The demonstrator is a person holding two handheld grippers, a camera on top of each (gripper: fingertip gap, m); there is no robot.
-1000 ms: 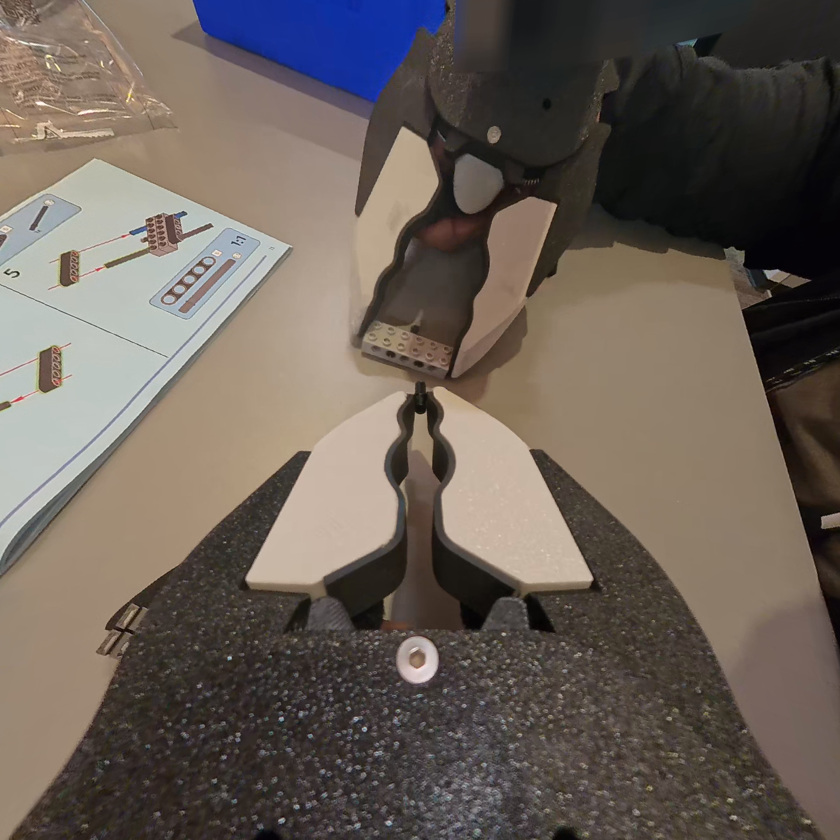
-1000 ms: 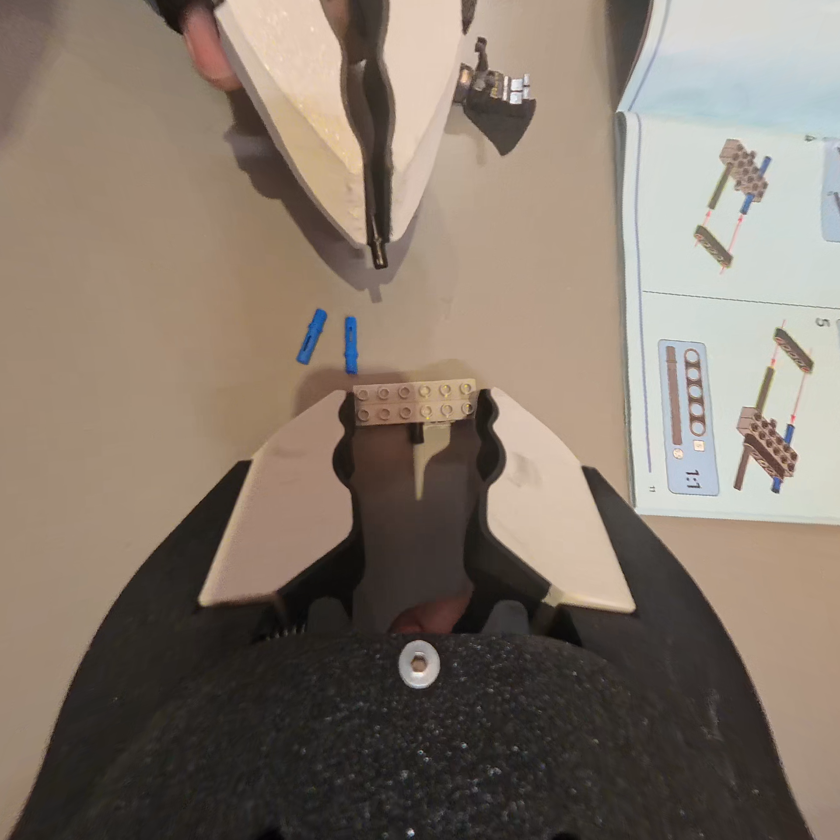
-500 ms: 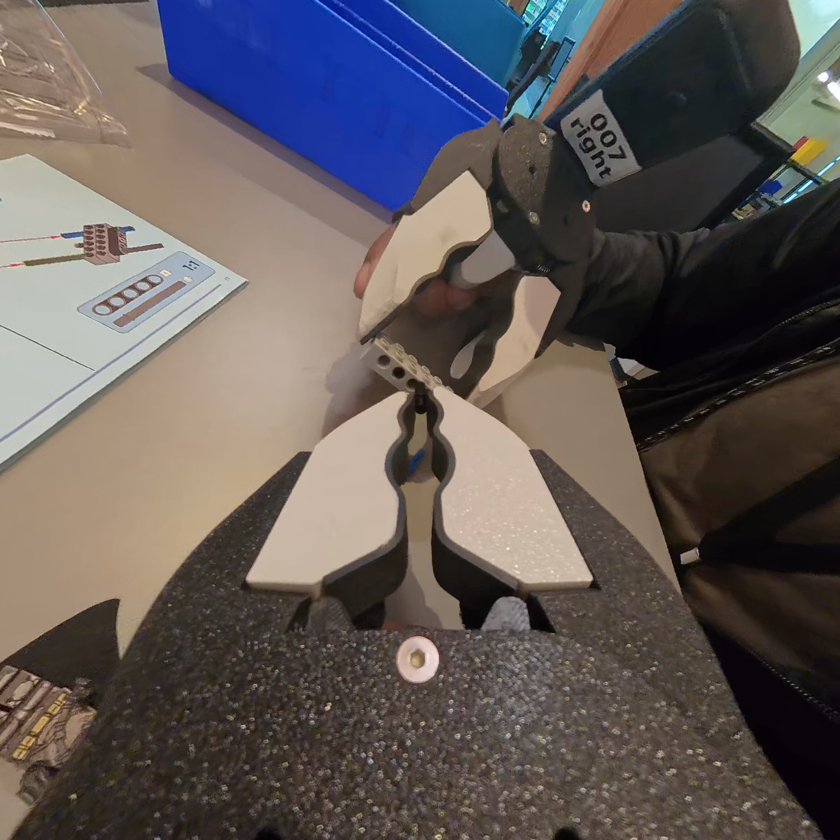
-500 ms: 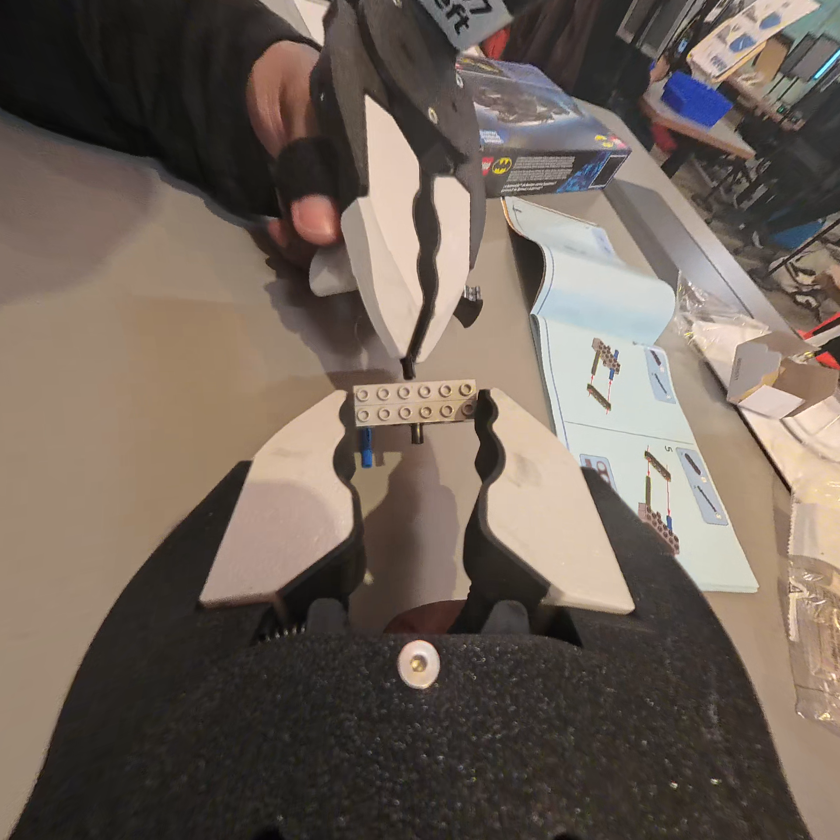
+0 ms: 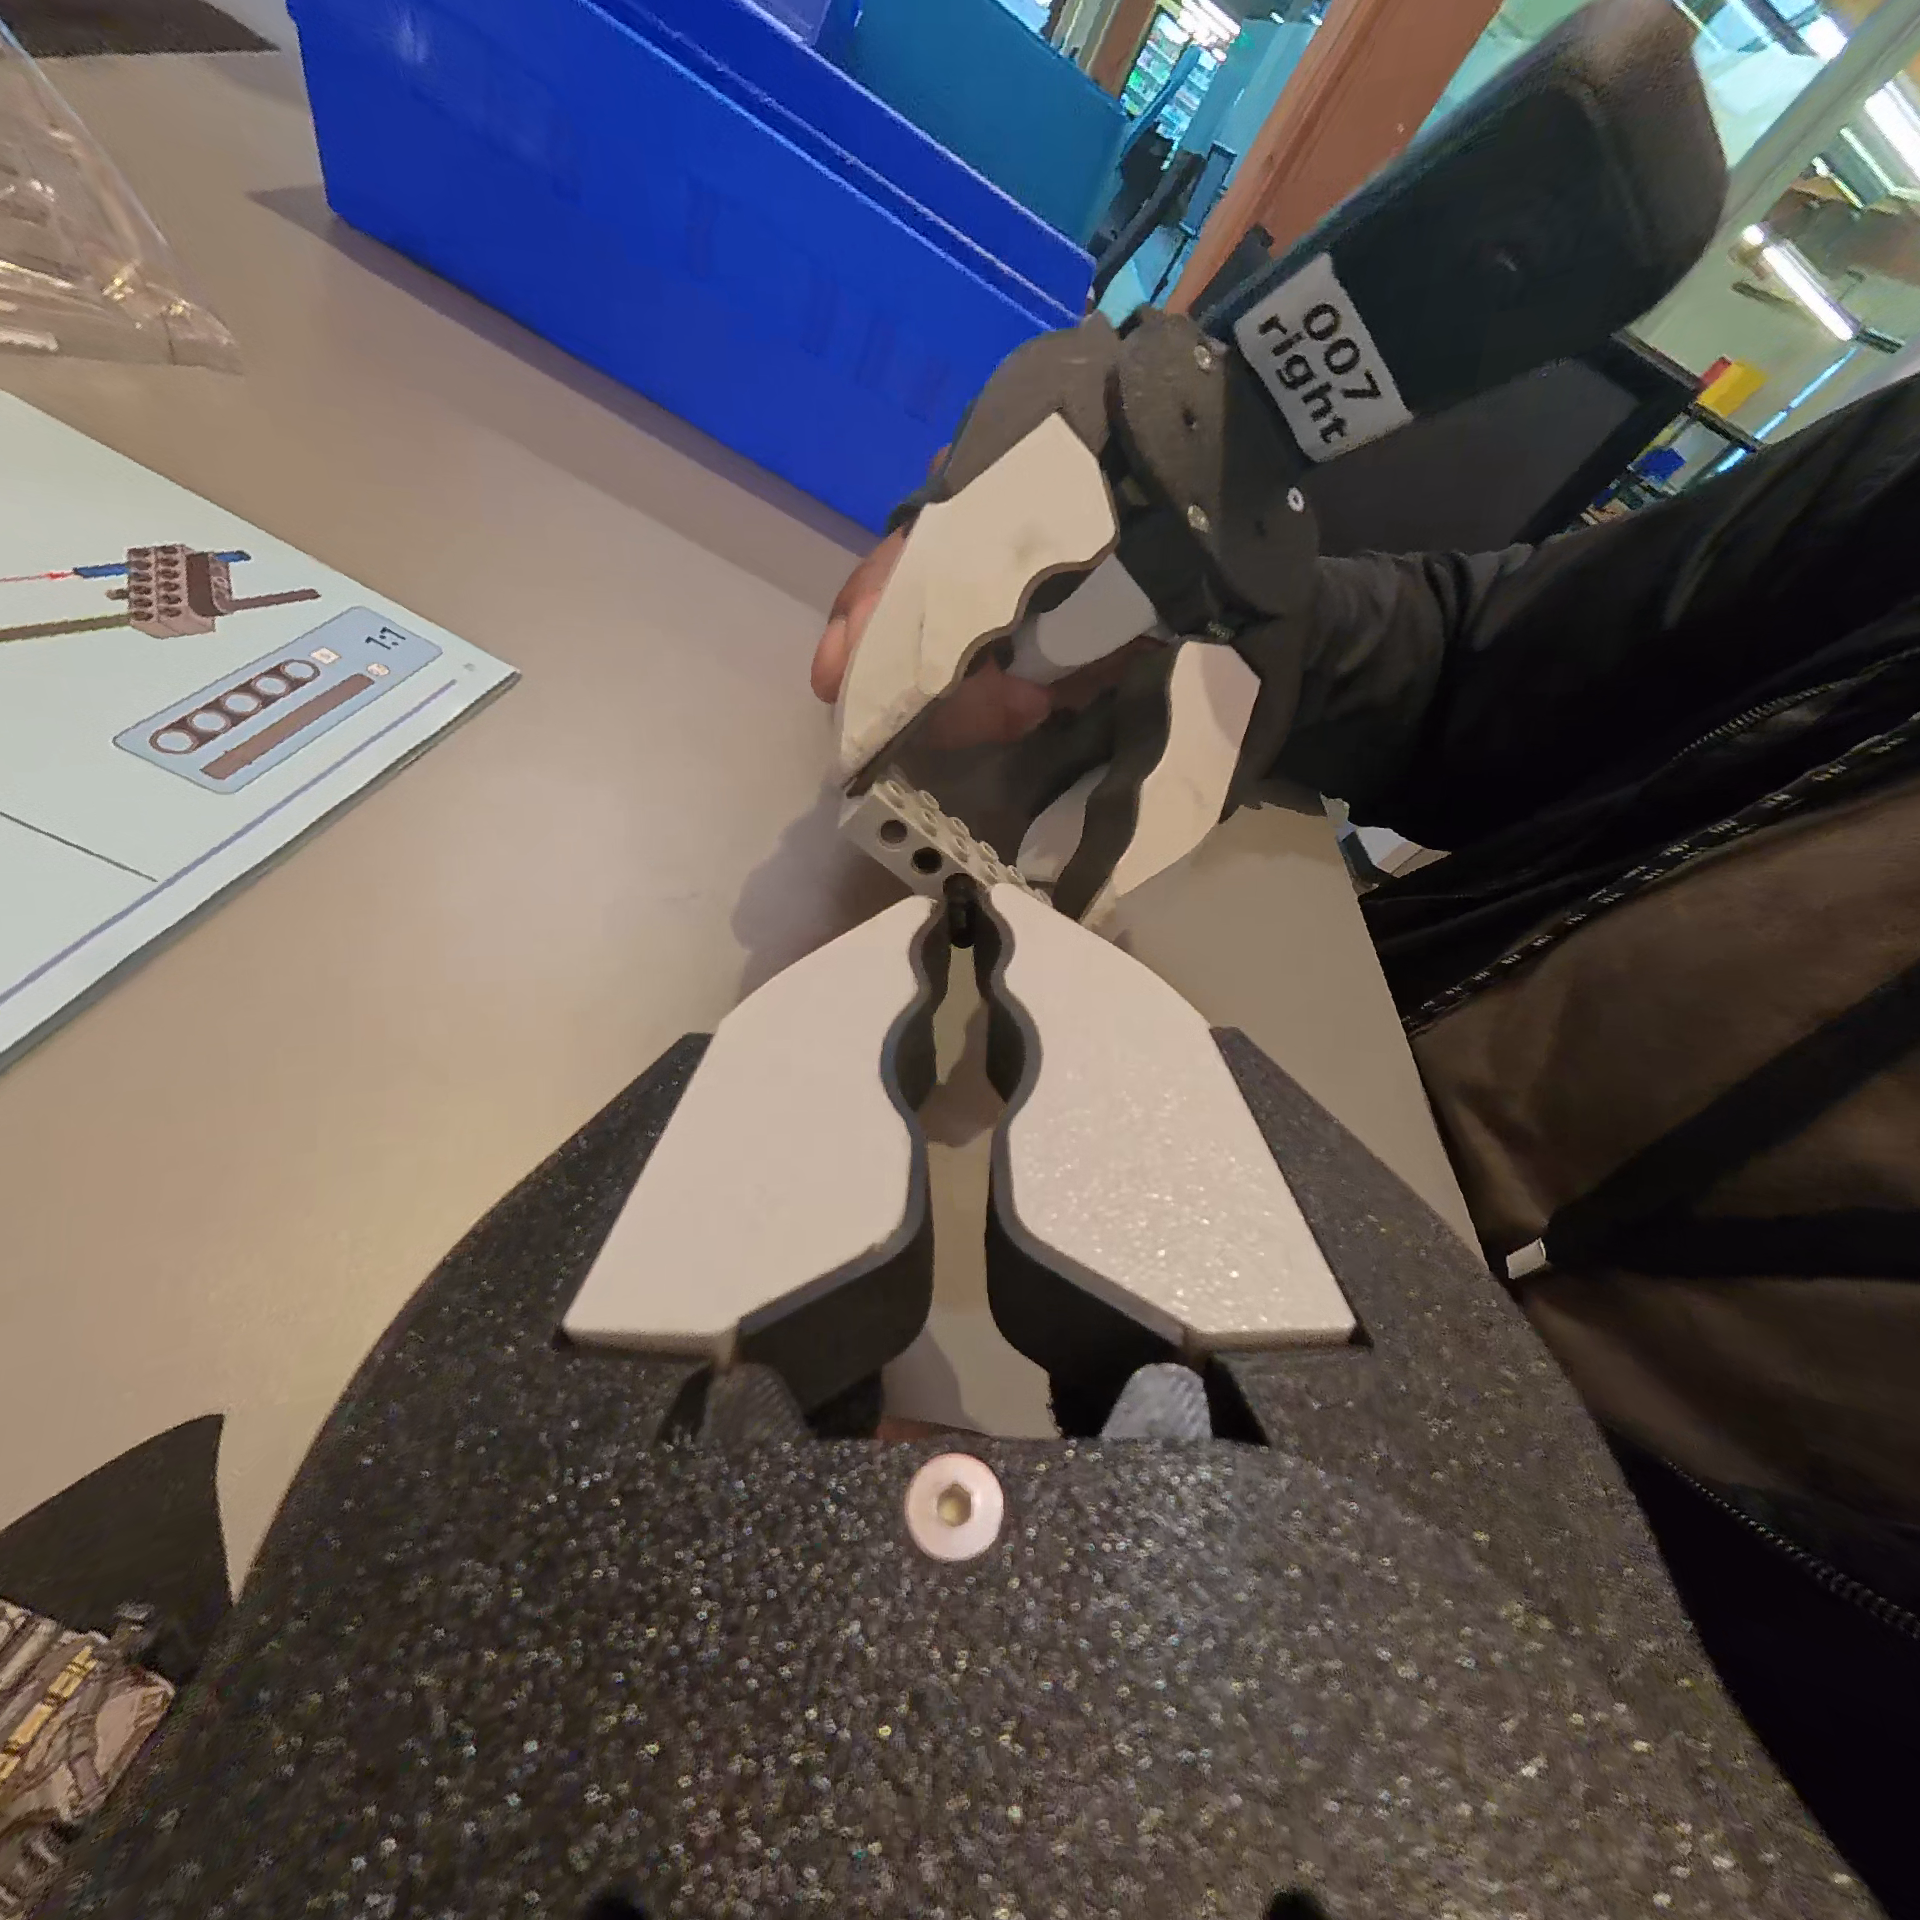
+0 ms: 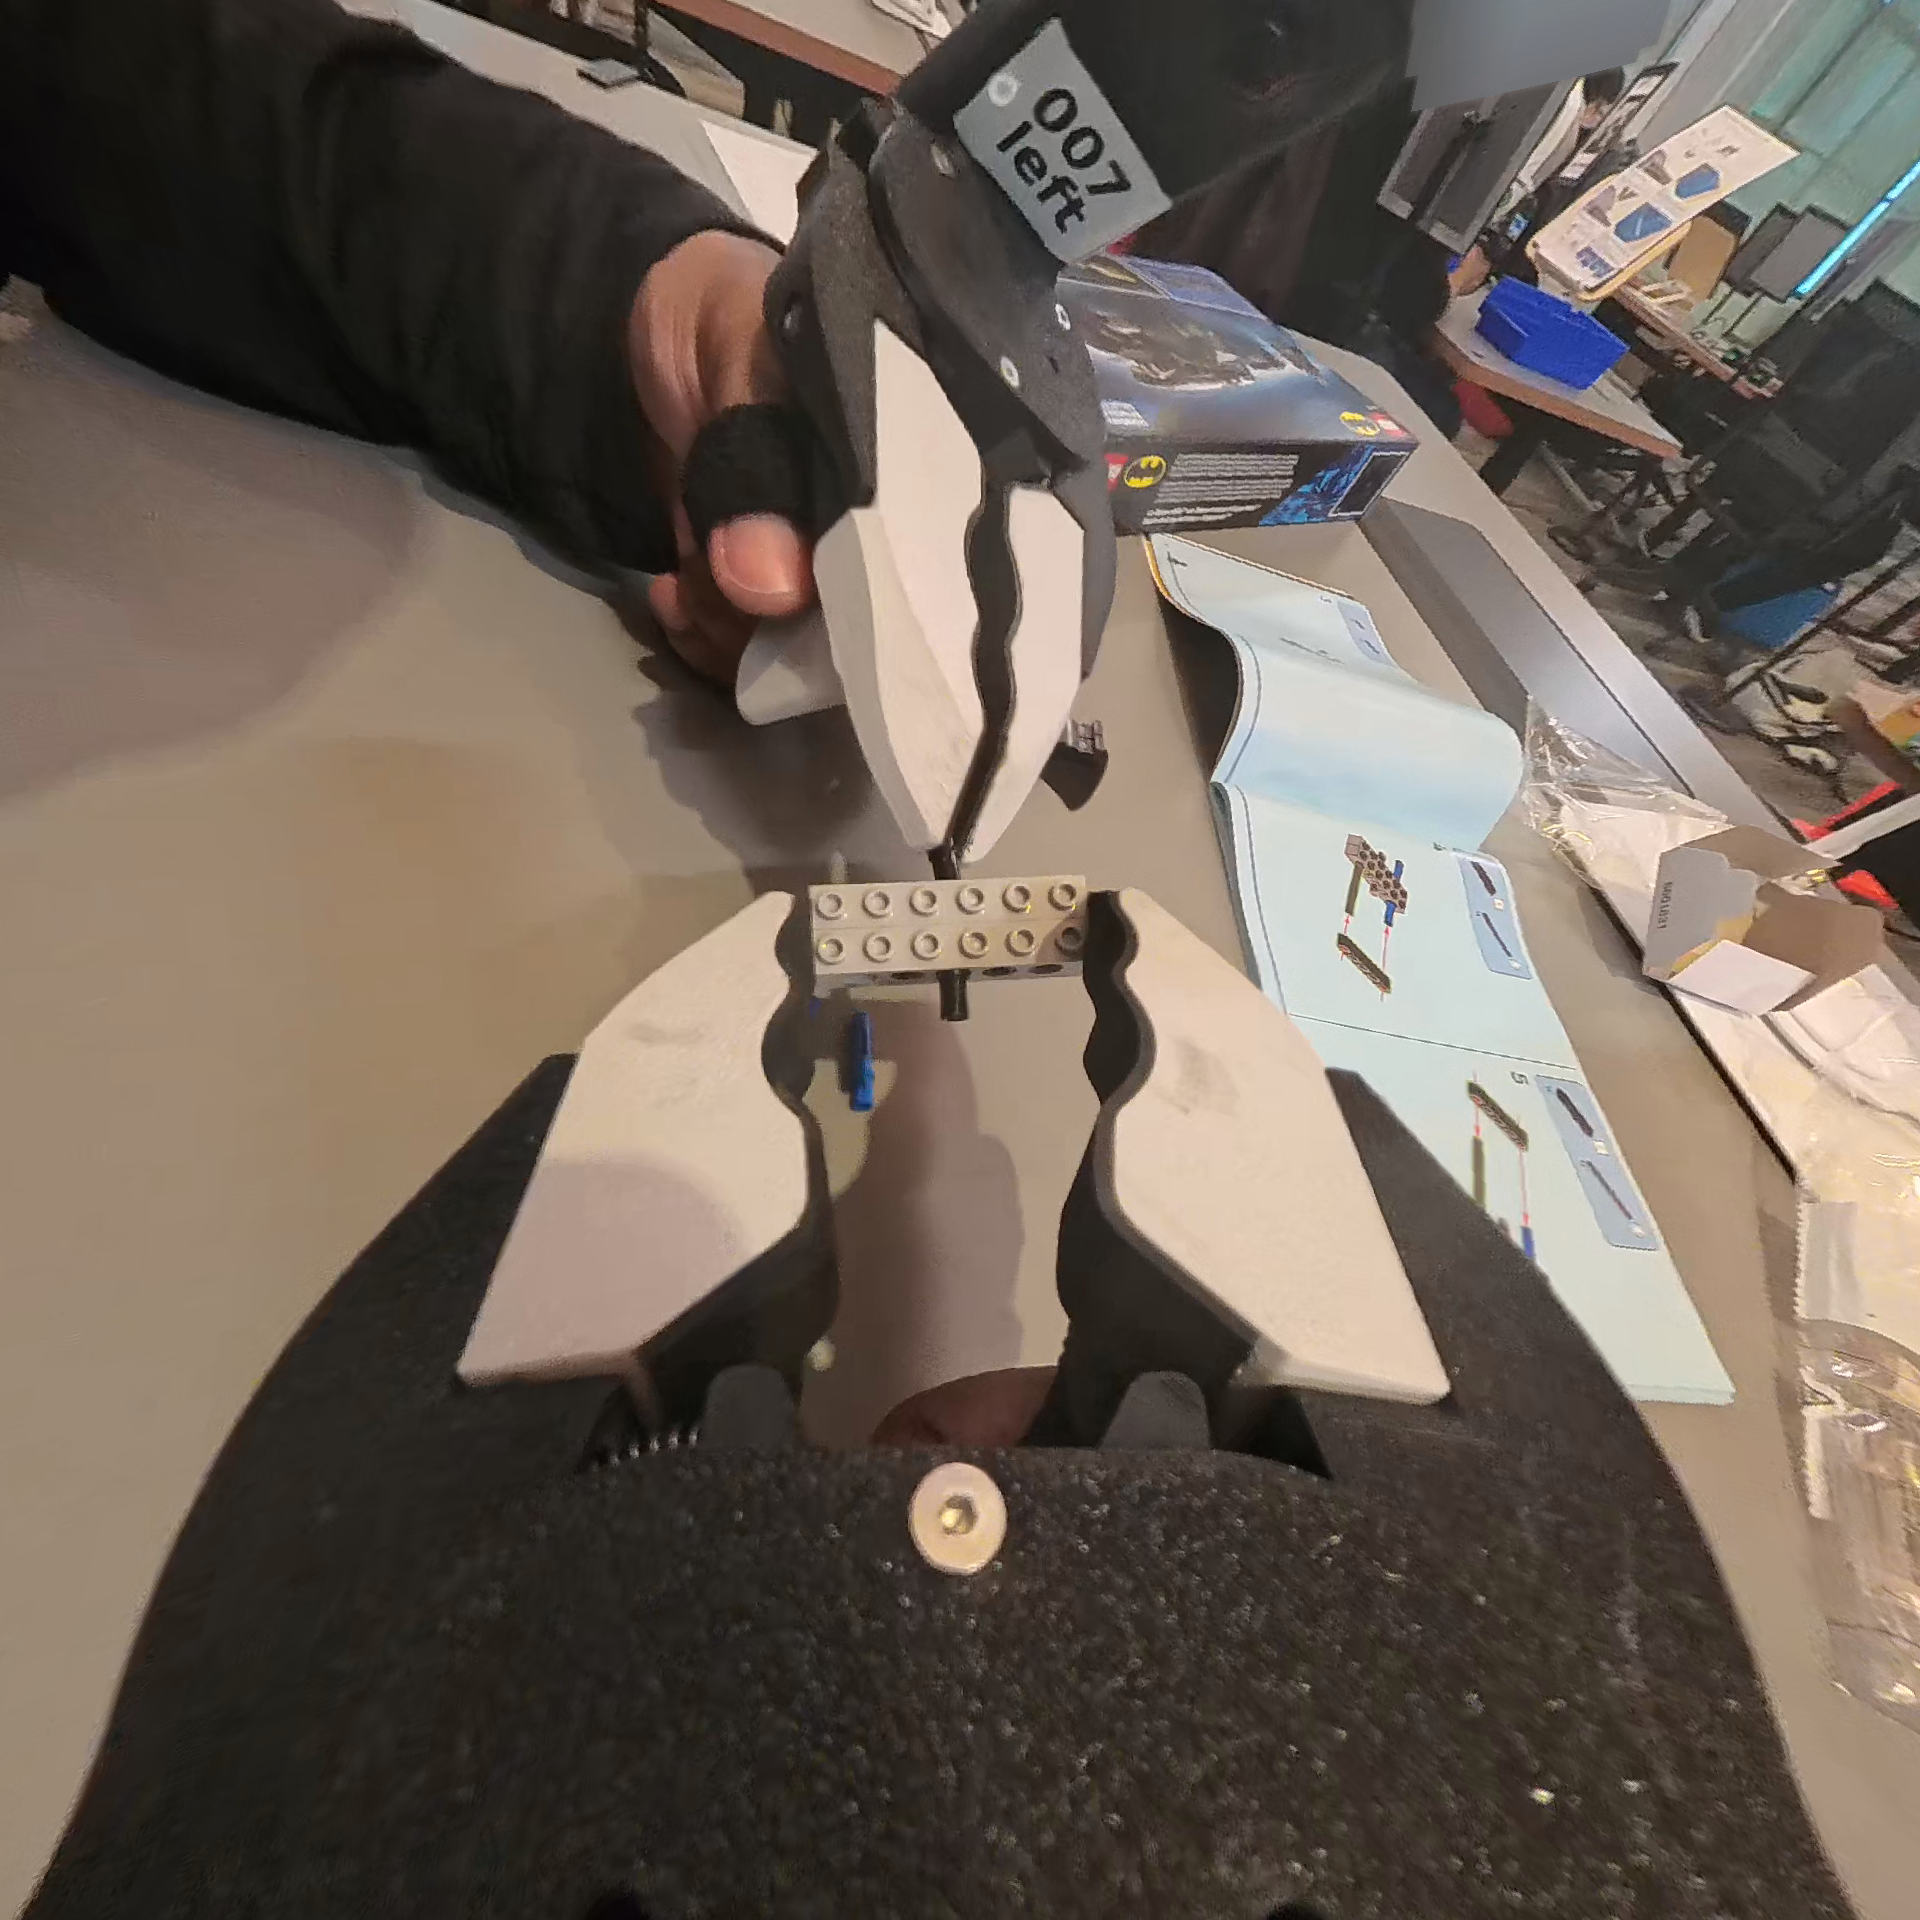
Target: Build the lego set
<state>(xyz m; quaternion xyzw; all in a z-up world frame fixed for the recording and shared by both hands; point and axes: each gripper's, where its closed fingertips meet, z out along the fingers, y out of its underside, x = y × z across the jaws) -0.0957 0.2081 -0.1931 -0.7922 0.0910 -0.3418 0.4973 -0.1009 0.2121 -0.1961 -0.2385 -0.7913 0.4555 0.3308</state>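
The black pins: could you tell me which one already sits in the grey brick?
The black pin sticking out of the grey brick's near side; the other is pinched in the left gripper.

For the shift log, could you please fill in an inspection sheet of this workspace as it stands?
Surface: grey table, flat.
Job's things: grey studded brick with a black pin sticking out of its side; blue pin lying loose on the table.
Clutter: open instruction booklet, dark box, plastic bags, blue bin.
Grippers: right gripper clamps the brick by its ends; left gripper pinches another black pin at the brick's side hole.
Cables: nothing seen.
Surroundings: other tables behind.
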